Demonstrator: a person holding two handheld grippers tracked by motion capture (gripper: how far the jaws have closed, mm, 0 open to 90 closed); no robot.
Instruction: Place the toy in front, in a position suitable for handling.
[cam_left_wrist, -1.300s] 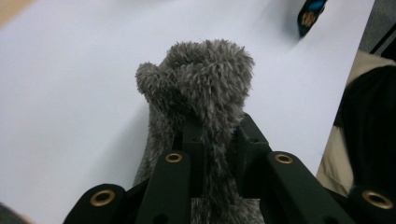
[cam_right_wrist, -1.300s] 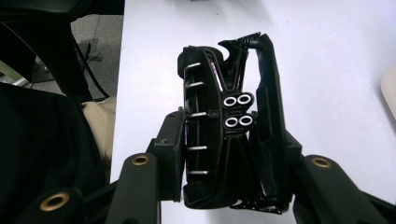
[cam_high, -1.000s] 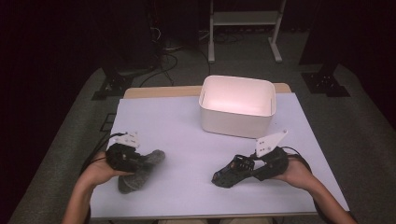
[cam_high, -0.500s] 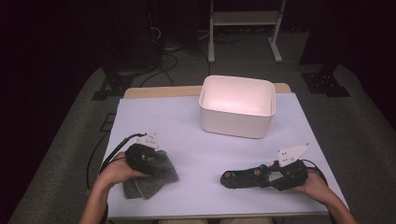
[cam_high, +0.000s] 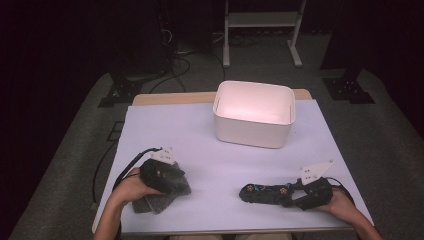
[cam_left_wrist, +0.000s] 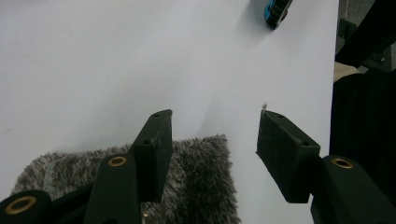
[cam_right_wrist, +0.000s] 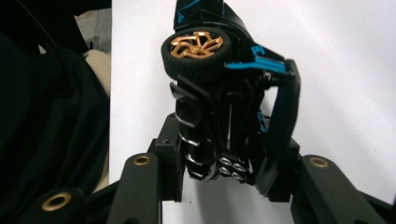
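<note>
A black toy car (cam_high: 262, 192) with blue trim and gold wheels lies on its side on the white table (cam_high: 200, 145), near the front right. My right gripper (cam_high: 291, 195) is shut on its rear end; in the right gripper view the car (cam_right_wrist: 224, 93) is clamped between the two jaws of the gripper (cam_right_wrist: 224, 175). At the front left lies a grey fuzzy cloth (cam_high: 157, 201). My left gripper (cam_high: 177, 181) hovers over it, open. In the left gripper view the cloth (cam_left_wrist: 196, 177) lies under the spread jaws of the gripper (cam_left_wrist: 212, 116), with nothing between them.
An empty white bin (cam_high: 255, 112) stands at the back centre-right of the table. The car's nose (cam_left_wrist: 276, 11) shows at the top of the left gripper view. The table's front edge runs close to both hands. Stands and cables sit on the dark floor behind.
My right gripper carried the car to the right and toward the front edge. My left gripper shifted right and a little nearer, and the cloth moved with it.
</note>
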